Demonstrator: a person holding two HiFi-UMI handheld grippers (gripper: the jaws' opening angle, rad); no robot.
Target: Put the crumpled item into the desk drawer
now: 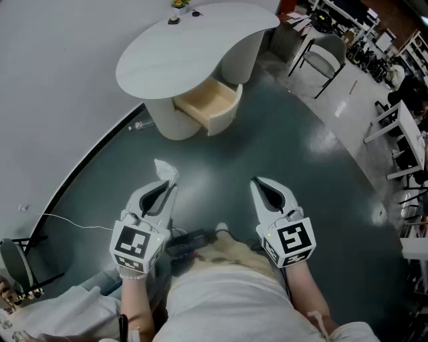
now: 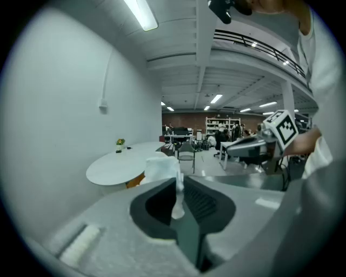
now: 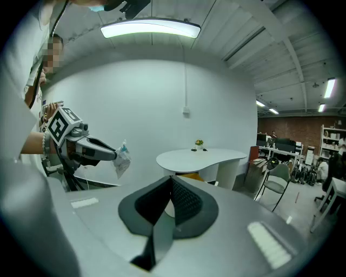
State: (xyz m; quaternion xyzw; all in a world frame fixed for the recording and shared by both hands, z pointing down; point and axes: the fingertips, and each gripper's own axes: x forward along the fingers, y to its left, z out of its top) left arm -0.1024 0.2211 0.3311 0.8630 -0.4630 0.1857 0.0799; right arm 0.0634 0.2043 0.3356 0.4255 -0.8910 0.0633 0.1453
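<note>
My left gripper (image 1: 166, 184) is shut on a crumpled white item (image 1: 165, 169) that sticks out past its tips; in the left gripper view the crumpled item (image 2: 162, 169) is pinched between the jaws. My right gripper (image 1: 257, 184) is shut with nothing in it; its own view shows the jaws together. The white curved desk (image 1: 194, 47) stands ahead, its wooden drawer (image 1: 210, 103) pulled open and bare inside. Both grippers hang over the dark floor, well short of the drawer. From the right gripper view I see the left gripper (image 3: 111, 154) with the crumpled item (image 3: 122, 160).
A small plant (image 1: 178, 4) and a dark object stand on the desk's far edge. A grey chair (image 1: 322, 61) is to the desk's right, more tables at the right edge. A white cable (image 1: 73, 223) runs along the floor at left. The wall curves behind the desk.
</note>
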